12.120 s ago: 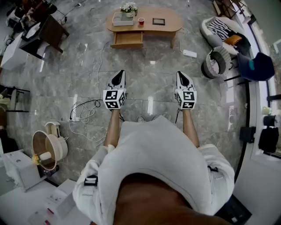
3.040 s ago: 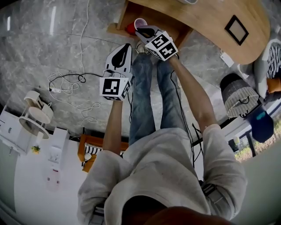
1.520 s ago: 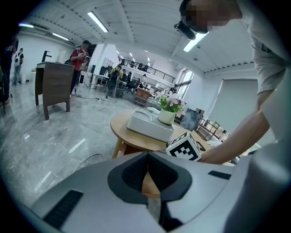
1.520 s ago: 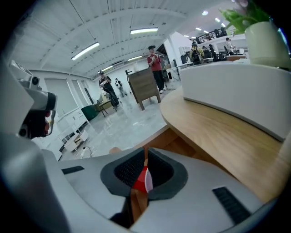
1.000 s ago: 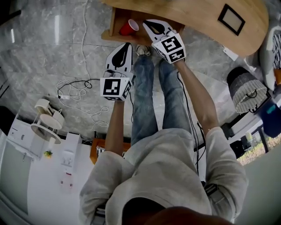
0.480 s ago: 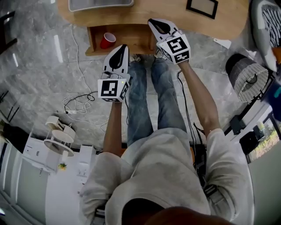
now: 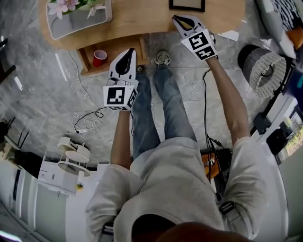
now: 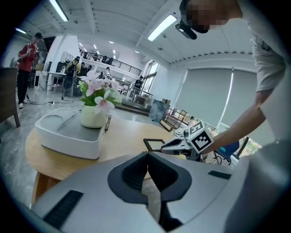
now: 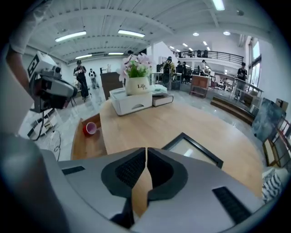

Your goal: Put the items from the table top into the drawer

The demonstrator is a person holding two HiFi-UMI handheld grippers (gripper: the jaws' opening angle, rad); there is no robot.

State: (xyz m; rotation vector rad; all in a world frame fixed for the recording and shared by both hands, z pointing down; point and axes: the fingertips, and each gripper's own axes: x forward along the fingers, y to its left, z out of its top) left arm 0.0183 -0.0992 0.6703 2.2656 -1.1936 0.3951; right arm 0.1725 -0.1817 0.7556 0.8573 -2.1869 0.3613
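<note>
Right claw (image 7: pixel 177 18) is clenched, empty, over the desk (image 7: pixel 142 19) edge; picture frame (image 7: pixel 186 4) lies just ahead of it; left claw (image 7: pixel 126 52) is clenched, empty; red cup (image 7: pixel 100 57) lies in the open drawer (image 7: pixel 85 66), to its left.

The table (image 7: pixel 142 21) is pale wood, smooth with a soft sheen, and the drawer (image 7: pixel 113 45) below it is the same wood. The cup (image 7: pixel 100 57) is glossy red plastic. The picture frame (image 7: pixel 187 4) at the top edge is matt black round shiny glass. The tray (image 7: pixel 90 22), upper left, looks like matt white plastic. The floor (image 7: pixel 47 104) is polished grey stone, mirror-glossy.
</note>
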